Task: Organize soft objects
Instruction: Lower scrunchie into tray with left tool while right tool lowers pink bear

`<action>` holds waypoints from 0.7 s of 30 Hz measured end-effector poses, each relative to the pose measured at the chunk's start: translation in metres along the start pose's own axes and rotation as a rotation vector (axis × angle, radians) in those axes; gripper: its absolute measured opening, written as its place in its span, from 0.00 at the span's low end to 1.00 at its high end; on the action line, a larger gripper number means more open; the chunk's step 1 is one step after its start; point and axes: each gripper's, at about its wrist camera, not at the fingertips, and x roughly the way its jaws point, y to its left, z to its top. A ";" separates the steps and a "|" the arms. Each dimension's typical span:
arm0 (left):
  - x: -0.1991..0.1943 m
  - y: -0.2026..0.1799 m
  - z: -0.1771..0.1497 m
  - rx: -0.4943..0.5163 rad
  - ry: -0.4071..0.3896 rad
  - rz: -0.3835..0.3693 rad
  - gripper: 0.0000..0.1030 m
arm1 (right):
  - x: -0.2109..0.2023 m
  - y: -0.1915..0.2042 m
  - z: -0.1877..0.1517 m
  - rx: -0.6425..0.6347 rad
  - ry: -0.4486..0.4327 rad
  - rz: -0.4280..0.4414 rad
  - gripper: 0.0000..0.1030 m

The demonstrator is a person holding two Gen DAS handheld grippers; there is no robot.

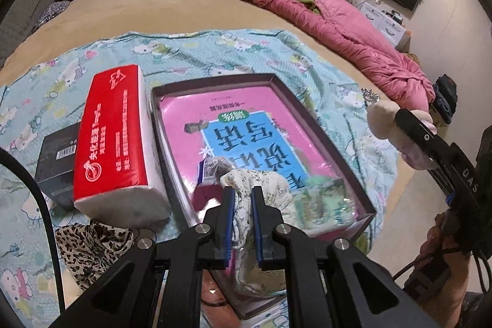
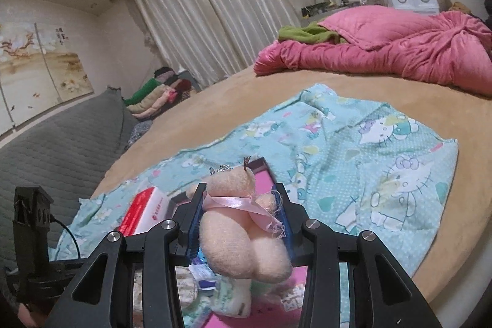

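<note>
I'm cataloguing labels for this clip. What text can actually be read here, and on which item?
"DAS" on the arm of the right gripper, at the left wrist view's right edge.
Red tissue pack: white Chinese print and a round logo, too small to read.
Pink and blue book in the box: large Chinese title, upside down, partly covered.
Black box: barcode label, unreadable.

Bed (image 2: 233, 100), tan cover: bore a turquoise cartoon-cat sheet (image 2: 363, 156), spread flat, and a crumpled pink quilt (image 2: 399, 51) along the far edge (a green cloth (image 2: 307, 33) draped on it). On the sheet stood a shallow box (image 1: 326, 125), a red tissue pack (image 1: 120, 137), a black carton (image 1: 55, 162) and a leopard-print cloth (image 1: 92, 248).
</note>
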 end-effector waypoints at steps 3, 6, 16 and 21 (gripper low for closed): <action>0.005 0.001 -0.003 0.007 0.011 0.014 0.11 | 0.011 -0.007 -0.004 0.012 0.034 -0.023 0.41; 0.011 0.001 -0.005 0.015 0.023 0.015 0.11 | 0.023 -0.011 -0.007 0.015 0.064 -0.031 0.41; 0.021 0.004 -0.008 0.029 0.038 0.032 0.11 | 0.063 -0.008 -0.016 -0.005 0.159 -0.030 0.42; 0.022 0.003 -0.008 0.040 0.035 0.043 0.11 | 0.077 -0.008 -0.023 -0.009 0.201 -0.039 0.42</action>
